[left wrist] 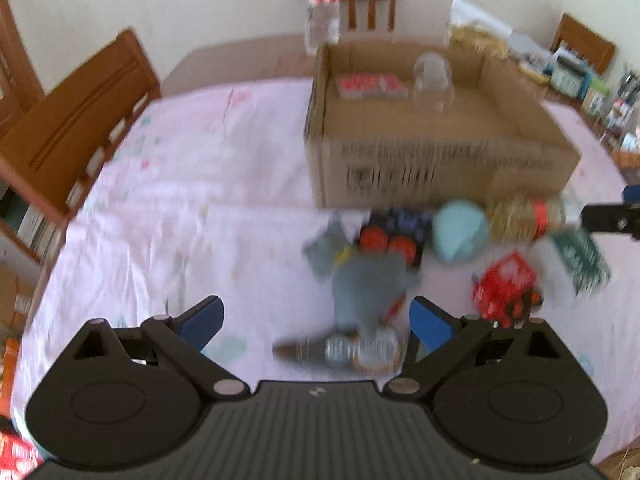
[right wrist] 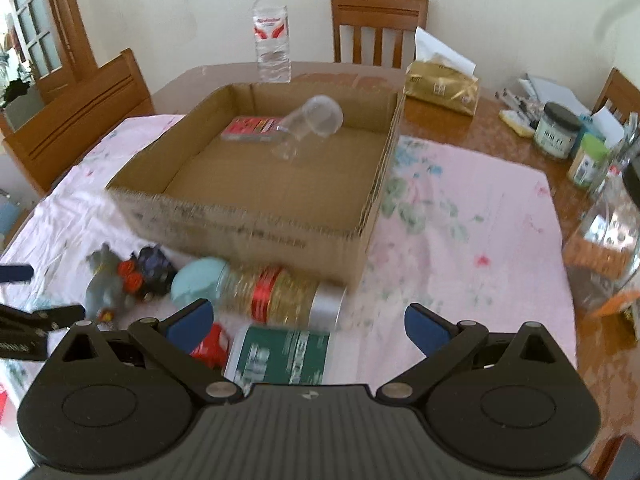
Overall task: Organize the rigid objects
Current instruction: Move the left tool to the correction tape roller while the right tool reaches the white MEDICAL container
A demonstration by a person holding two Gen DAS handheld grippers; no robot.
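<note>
We hold the left gripper [left wrist: 316, 320] above the pink floral cloth [left wrist: 160, 220] with its jaws spread wide and nothing between them. Just ahead of its fingertips lies a grey figure [left wrist: 360, 280], with a silver-and-tan item [left wrist: 360, 350] below it; motion blur prevents closer identification. We hold the right gripper [right wrist: 308, 320] likewise spread wide and empty, above a green-labelled container [right wrist: 280, 356] lying on its side. Beyond that container lies a gold jar with a red band [right wrist: 276, 292], its pale blue lid [right wrist: 198, 282] to the left. A red packet [right wrist: 212, 346] sits beside the right gripper's left finger. The open cardboard box [right wrist: 240, 220] stands behind the cluster; inside it are a red pack [right wrist: 250, 128] and a clear plastic cup [right wrist: 316, 120] on its side.
</note>
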